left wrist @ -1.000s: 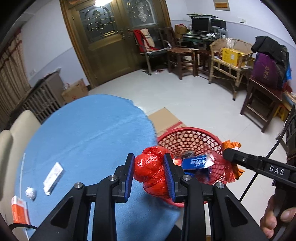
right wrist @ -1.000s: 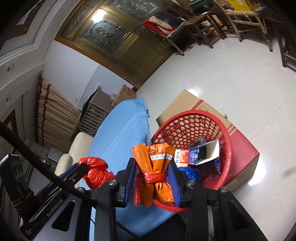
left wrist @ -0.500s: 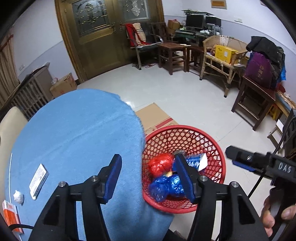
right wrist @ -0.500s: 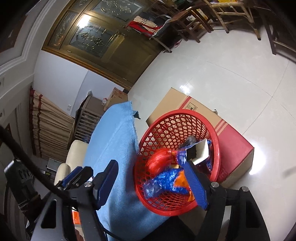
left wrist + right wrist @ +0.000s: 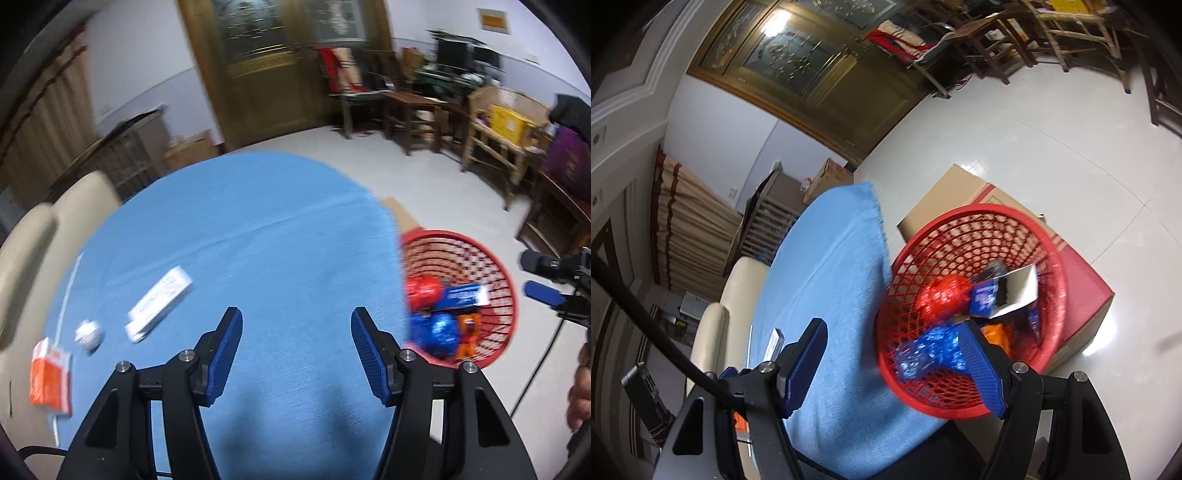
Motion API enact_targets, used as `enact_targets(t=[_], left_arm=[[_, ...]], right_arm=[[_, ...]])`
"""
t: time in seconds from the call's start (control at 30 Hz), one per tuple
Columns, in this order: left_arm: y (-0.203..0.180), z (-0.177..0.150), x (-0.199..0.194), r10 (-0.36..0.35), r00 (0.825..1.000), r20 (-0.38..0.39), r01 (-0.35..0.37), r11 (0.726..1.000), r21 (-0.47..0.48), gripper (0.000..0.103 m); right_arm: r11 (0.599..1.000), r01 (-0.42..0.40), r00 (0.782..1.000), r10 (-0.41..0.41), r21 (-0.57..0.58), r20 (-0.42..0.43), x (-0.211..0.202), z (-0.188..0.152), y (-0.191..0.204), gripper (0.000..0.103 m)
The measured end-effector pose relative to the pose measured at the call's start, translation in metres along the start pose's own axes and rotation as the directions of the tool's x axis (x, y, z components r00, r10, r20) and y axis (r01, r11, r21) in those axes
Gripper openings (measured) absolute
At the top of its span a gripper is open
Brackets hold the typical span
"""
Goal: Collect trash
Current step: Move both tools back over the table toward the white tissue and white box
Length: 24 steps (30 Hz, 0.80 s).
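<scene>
My left gripper [image 5: 297,350] is open and empty above the blue tablecloth [image 5: 258,240]. To its left lie a white box [image 5: 159,304], a crumpled white paper ball [image 5: 88,333] and an orange packet [image 5: 50,373]. The red mesh basket [image 5: 495,266] stands beside the table at the right and holds a red bag [image 5: 423,291], a blue bag [image 5: 439,332], a blue-white carton [image 5: 463,295] and an orange packet [image 5: 467,332]. My right gripper [image 5: 892,365] is open and empty over the table edge and the basket [image 5: 975,214]; it also shows in the left wrist view [image 5: 546,277].
The basket rests on a cardboard box [image 5: 1082,280] on the tiled floor. Cream chairs [image 5: 44,229] stand at the table's left side. Wooden chairs and tables [image 5: 417,110] line the far wall by a wooden door [image 5: 280,62].
Both grippers opened and dropped the red bag and the orange packet into the basket. The left gripper then swung left over the table; the right one shifted slightly left.
</scene>
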<state>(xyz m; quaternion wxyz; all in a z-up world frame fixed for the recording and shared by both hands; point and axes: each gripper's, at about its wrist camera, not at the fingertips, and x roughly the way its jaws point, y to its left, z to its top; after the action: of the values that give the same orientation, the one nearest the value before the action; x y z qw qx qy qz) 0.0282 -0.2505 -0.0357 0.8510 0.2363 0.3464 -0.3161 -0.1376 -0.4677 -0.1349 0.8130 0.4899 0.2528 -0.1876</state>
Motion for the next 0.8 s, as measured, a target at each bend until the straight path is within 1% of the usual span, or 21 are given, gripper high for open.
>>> enact_targets(t=[0.13, 0.2, 0.27, 0.3, 0.33, 0.43, 0.5, 0.57, 0.67, 0.73, 0.8], left_arm=[[0.048, -0.015, -0.004, 0.079, 0.997, -0.018, -0.080, 0.992, -0.095, 0.062], [0.077, -0.024, -0.006, 0.137, 0.990, -0.030, -0.140, 0.980, -0.144, 0.062], [0.105, -0.036, -0.007, 0.185, 0.982, -0.044, -0.190, 0.963, -0.189, 0.062], [0.114, -0.040, -0.007, 0.197, 0.979, -0.050, -0.203, 0.957, -0.206, 0.062], [0.133, -0.050, -0.008, 0.216, 0.974, -0.064, -0.225, 0.944, -0.243, 0.062], [0.174, -0.073, -0.011, 0.259, 0.961, -0.099, -0.277, 0.905, -0.324, 0.062], [0.196, -0.087, -0.014, 0.285, 0.951, -0.117, -0.308, 0.880, -0.363, 0.062], [0.222, -0.104, -0.019, 0.314, 0.939, -0.140, -0.343, 0.846, -0.408, 0.062], [0.252, -0.126, -0.022, 0.333, 0.928, -0.166, -0.371, 0.806, -0.462, 0.062], [0.263, -0.137, -0.024, 0.340, 0.924, -0.176, -0.382, 0.789, -0.482, 0.062], [0.277, -0.149, -0.025, 0.349, 0.918, -0.187, -0.395, 0.772, -0.498, 0.062]], right_arm=[[0.999, 0.000, 0.999, -0.002, -0.053, -0.033, 0.012, -0.009, 0.025, 0.077], [0.996, 0.000, 0.999, -0.004, -0.084, -0.050, 0.019, -0.014, 0.039, 0.077], [0.992, 0.001, 0.997, -0.010, -0.125, -0.075, 0.029, -0.020, 0.058, 0.077], [0.990, 0.001, 0.996, -0.013, -0.143, -0.087, 0.034, -0.022, 0.067, 0.077], [0.987, 0.000, 0.995, -0.016, -0.160, -0.100, 0.040, -0.025, 0.075, 0.077], [0.975, -0.014, 0.988, -0.021, -0.223, -0.154, 0.064, -0.034, 0.110, 0.077], [0.961, -0.032, 0.979, -0.026, -0.275, -0.202, 0.086, -0.043, 0.141, 0.077], [0.948, -0.062, 0.967, -0.020, -0.312, -0.253, 0.109, -0.052, 0.170, 0.077], [0.936, -0.101, 0.942, -0.019, -0.337, -0.334, 0.148, -0.067, 0.210, 0.077], [0.936, -0.110, 0.920, -0.032, -0.335, -0.390, 0.181, -0.077, 0.236, 0.077], [0.939, -0.114, 0.904, -0.038, -0.326, -0.425, 0.207, -0.085, 0.255, 0.077]])
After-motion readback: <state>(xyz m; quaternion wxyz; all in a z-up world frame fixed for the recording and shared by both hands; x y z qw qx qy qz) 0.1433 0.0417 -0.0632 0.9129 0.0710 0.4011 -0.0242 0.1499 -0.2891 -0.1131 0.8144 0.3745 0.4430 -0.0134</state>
